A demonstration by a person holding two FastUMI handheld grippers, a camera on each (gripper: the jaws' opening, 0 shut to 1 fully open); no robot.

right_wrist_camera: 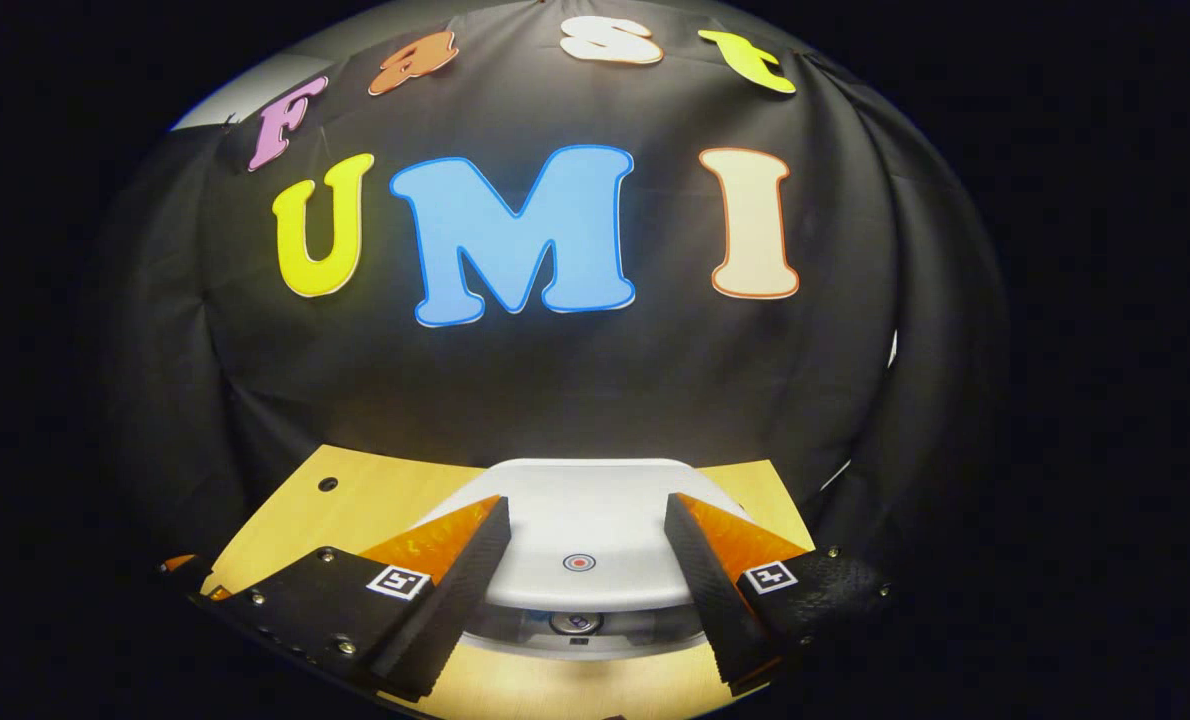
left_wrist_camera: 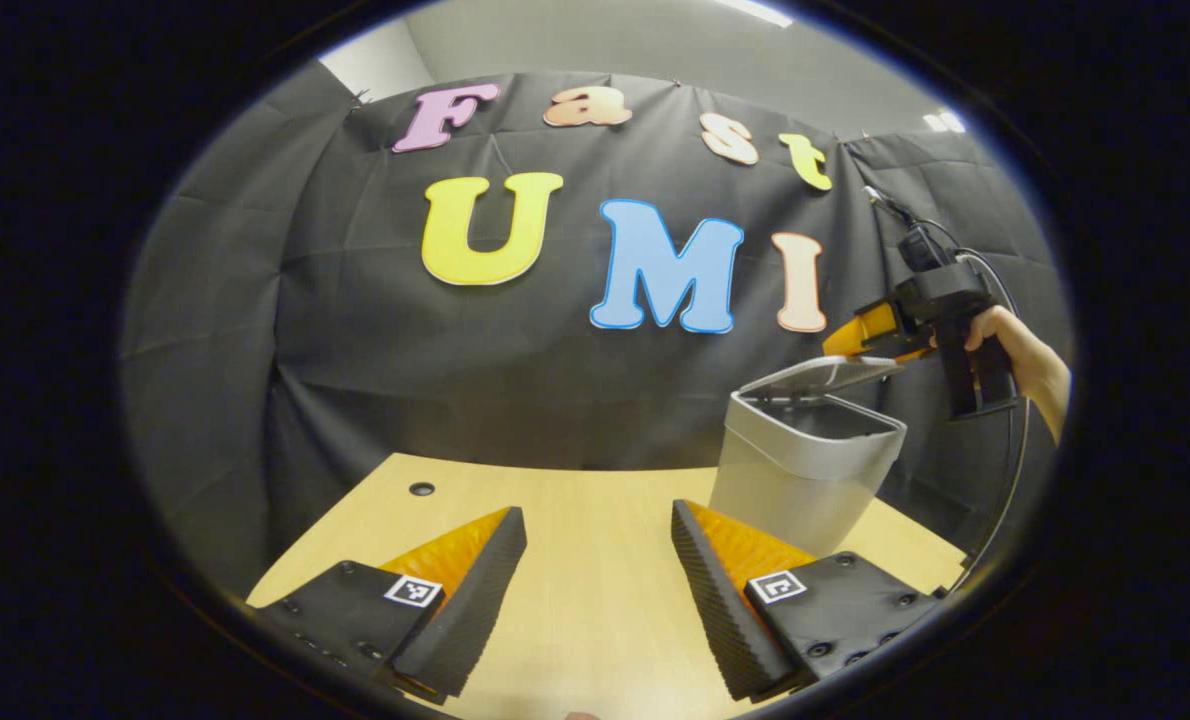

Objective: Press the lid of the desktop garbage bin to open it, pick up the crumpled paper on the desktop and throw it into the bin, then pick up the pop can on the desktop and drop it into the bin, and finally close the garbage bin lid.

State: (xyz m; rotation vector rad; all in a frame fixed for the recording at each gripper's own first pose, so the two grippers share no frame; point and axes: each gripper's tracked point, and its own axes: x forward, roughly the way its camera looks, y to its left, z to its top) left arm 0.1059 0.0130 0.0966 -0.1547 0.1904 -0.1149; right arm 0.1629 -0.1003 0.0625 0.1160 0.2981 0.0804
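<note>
Now right tool (right_wrist_camera: 587,590) over bin lid (right_wrist_camera: 595,520).

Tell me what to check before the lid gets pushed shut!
1. Bin lid is up, hinged over the garbage bin: ok, ready to close.
2. Right gripper is open, its fingers either side of the lid's top with the red button mark between them: ok.
3. Left gripper is open, holding nothing, low over the wooden desktop and apart from the bin: ok.
4. Crumpled paper and pop can inside the bin: cannot tell, the inside is too dark.
5. Bin stands upright on the desktop: ok.
</note>
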